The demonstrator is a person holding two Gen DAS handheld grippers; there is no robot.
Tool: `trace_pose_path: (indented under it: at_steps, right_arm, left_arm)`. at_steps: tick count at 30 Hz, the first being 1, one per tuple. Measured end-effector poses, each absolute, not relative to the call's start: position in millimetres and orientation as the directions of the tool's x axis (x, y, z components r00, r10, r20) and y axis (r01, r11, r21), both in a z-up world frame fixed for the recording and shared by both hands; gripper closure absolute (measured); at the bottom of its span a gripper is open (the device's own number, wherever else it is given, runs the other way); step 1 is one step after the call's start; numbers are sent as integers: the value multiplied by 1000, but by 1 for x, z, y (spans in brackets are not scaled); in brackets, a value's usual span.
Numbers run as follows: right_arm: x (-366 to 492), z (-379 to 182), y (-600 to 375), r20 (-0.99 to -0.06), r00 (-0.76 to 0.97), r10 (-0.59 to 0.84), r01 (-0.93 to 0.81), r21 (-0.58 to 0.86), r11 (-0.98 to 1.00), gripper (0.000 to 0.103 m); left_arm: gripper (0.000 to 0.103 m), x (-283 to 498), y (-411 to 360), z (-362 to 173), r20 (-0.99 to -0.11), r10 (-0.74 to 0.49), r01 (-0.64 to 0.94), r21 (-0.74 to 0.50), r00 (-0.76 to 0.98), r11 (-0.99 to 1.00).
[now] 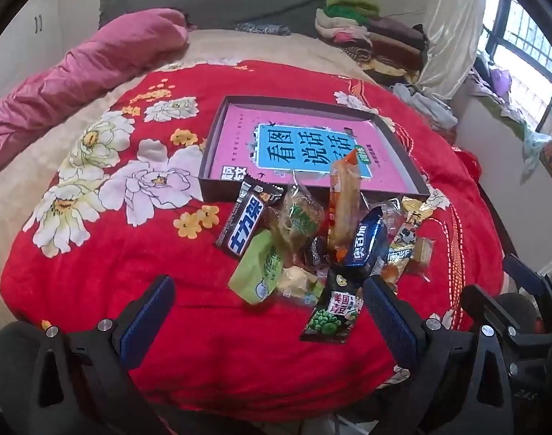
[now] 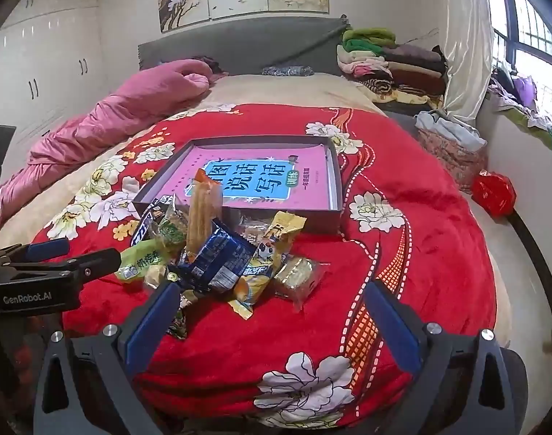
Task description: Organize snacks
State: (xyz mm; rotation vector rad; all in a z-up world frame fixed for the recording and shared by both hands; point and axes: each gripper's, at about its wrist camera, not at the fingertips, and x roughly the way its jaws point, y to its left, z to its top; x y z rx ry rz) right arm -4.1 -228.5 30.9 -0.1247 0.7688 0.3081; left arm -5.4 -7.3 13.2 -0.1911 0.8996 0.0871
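Nothing sorted yet, by the look of it: whole snack pile (image 1: 323,246) heaped on the red blanket (image 1: 131,253), box (image 1: 417,181) beyond it holding only a pink book (image 1: 239,137).

Left claw (image 1: 268,311) spread wide, clamped on nothing; green pack (image 1: 256,268) and pea packet (image 1: 332,311) just ahead between its blue ribbed pads. Right claw (image 2: 272,311) likewise wide apart and empty, clear bun pack (image 2: 299,277) and yellow pouch (image 2: 261,272) just ahead, blue pack (image 2: 221,257) toward its left finger.

All left to do: every piece still to go forward into the box.

Wrappers glossy, crinkly film, mostly flat or pillow-shaped; long stick pack (image 2: 201,214) propped upright against the pile. Blanket plush and soft, so likely unsteady footing. Box shallow, rigid card, dark walls.
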Motion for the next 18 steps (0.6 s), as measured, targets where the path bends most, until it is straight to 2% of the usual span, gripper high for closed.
trace_pose_path:
  at_steps: [18]
  right_arm:
    - [3,27,-231,-720,658,222,-308,12,951,0]
  left_arm:
    - [0,-6,-10,16,-783,-10,-140,-124,622,982]
